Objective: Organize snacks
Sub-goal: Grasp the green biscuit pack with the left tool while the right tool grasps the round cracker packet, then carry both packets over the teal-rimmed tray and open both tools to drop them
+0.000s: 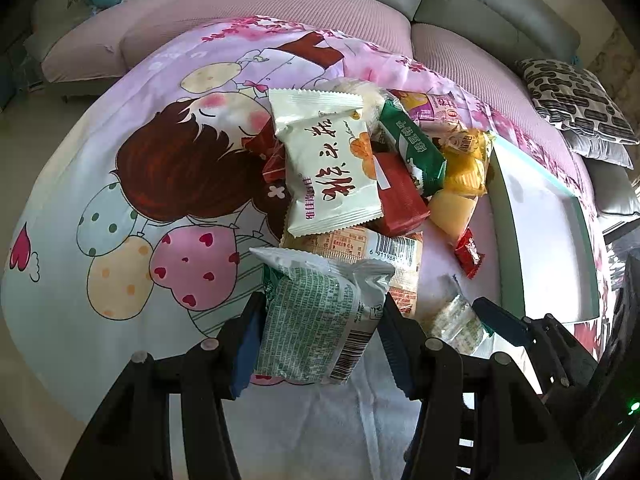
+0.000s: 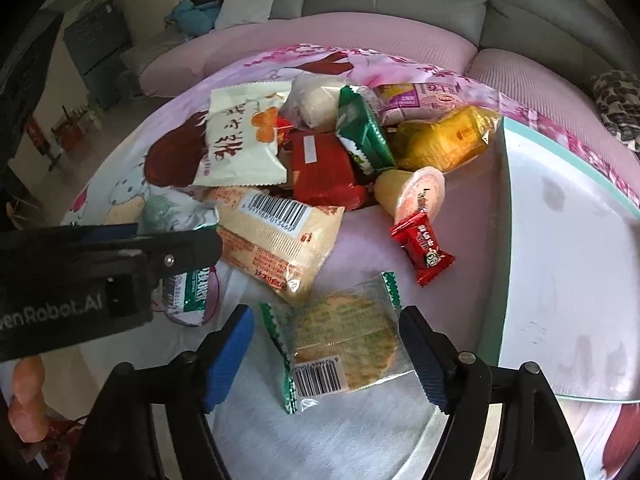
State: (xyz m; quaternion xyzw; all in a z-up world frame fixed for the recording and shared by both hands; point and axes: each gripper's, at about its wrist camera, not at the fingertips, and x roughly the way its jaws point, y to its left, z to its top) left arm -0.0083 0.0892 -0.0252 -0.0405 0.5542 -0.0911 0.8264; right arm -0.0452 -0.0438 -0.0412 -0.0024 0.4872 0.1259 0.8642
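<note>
Little looks sorted yet: the white tray [image 2: 560, 240] at the right edge of the surface [image 1: 80, 184] appears bare, with the snack pile [image 1: 360, 168] heaped beside it. The left gripper [image 1: 320, 320] has its jaws narrowed onto a green-printed packet [image 1: 316, 320]. The right gripper [image 2: 326, 354] has its jaws wide around a clear-wrapped cracker [image 2: 344, 344] lying flat near the front edge, pads off it.

Soft daylight, sharp centre, warped edges
</note>
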